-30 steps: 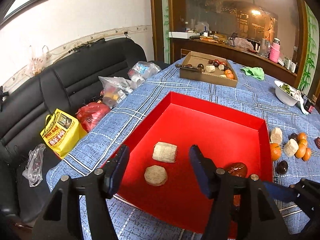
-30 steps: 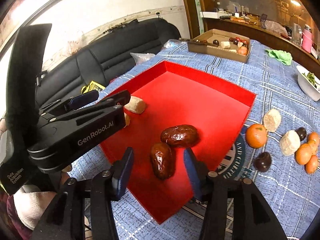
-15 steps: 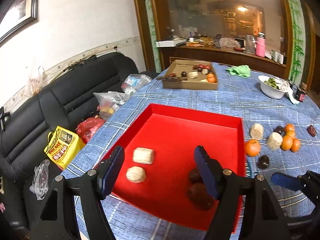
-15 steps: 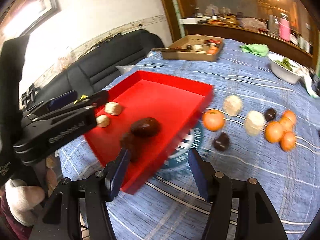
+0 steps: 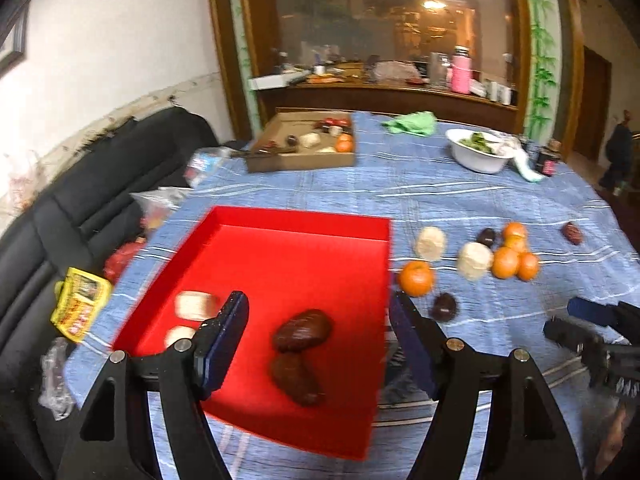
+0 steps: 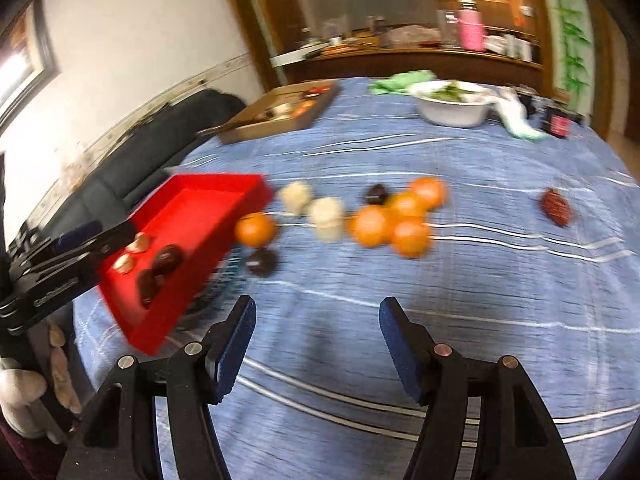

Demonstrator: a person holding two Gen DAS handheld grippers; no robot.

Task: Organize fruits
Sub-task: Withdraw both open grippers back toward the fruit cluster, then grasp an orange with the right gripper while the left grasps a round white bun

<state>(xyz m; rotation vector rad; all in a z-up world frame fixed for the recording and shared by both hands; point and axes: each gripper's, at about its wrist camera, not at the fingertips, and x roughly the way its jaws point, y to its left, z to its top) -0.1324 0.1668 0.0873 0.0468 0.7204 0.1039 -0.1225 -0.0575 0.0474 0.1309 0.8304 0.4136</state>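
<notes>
Right gripper [image 6: 316, 340] has swung off the shallow red cardboard tray [image 5: 280, 236] since a second ago — now over bare blue woven tablecloth [image 6: 480, 280], jaws spread, empty. Left gripper [image 5: 320, 340] also gaping, hovering over the tray's near end. Two glossy, wrinkled dark-brown dates [image 5: 302, 330] lie in the tray beside two pale rough-textured cakes [image 5: 192, 306]. Right of the tray: round smooth oranges [image 6: 400, 220], pale cakes, dark dates loose on the cloth.

Warm ceiling lamp [image 5: 430, 2] glared at far end; both views motion-blurred, fisheye-bent, corners vignetted dark.
</notes>
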